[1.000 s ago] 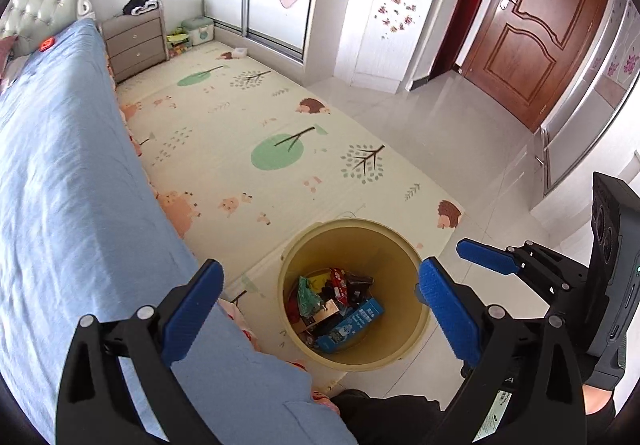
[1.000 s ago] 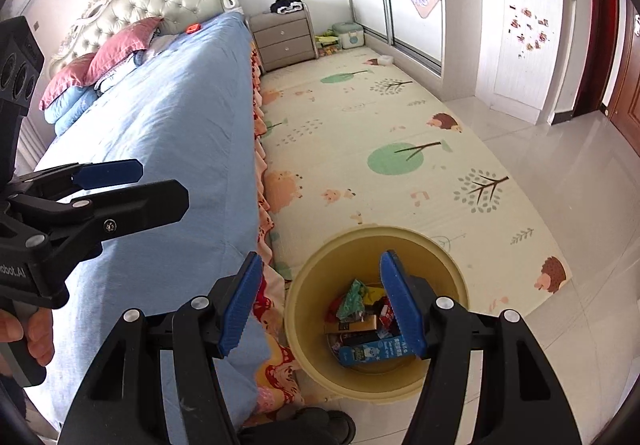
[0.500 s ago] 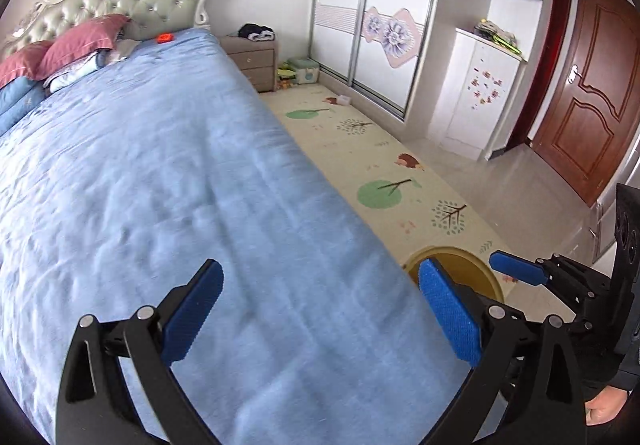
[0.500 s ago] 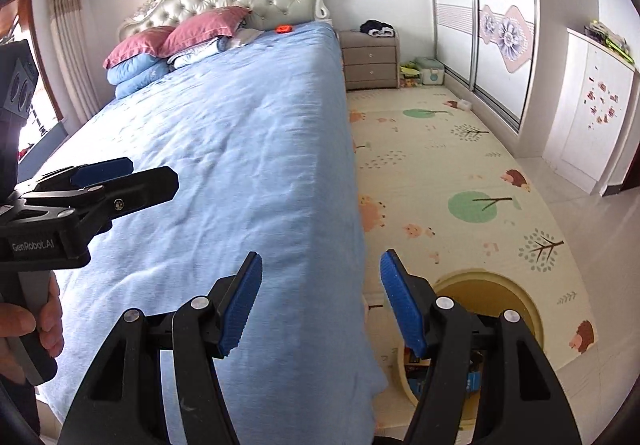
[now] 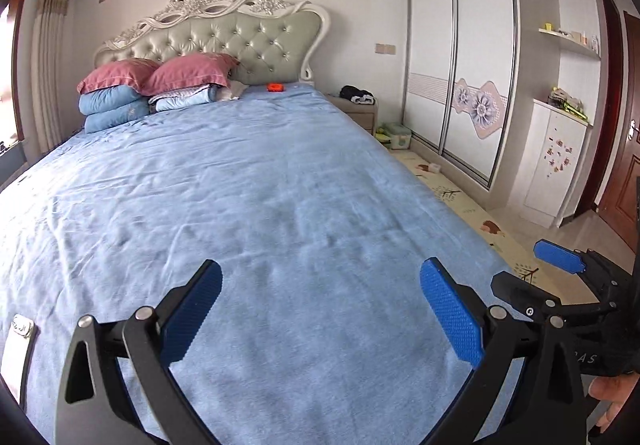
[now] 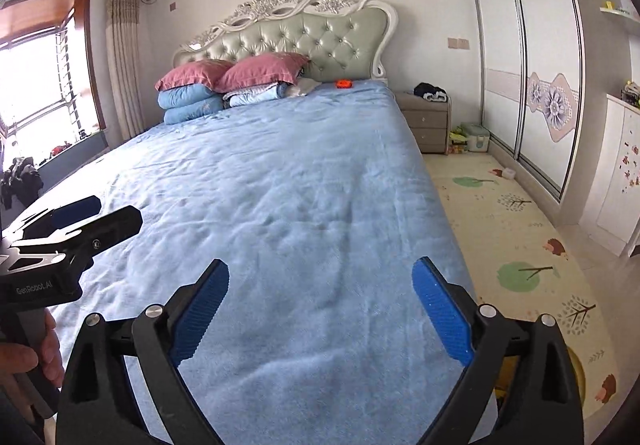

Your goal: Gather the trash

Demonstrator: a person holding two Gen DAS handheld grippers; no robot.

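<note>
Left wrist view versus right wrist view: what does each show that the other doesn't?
Only the left wrist view shows the brown door and the white object at the bed's near-left edge.

Only the right wrist view shows the window and the yellow bin, its rim peeking out on the play mat.

Both share the blue bed, the pink pillows, the small orange item by the headboard, and empty tongs: left tongs open, right tongs opening.

Home bedroom (bed (image 5: 248,181), wardrobe (image 5: 456,57)).
</note>
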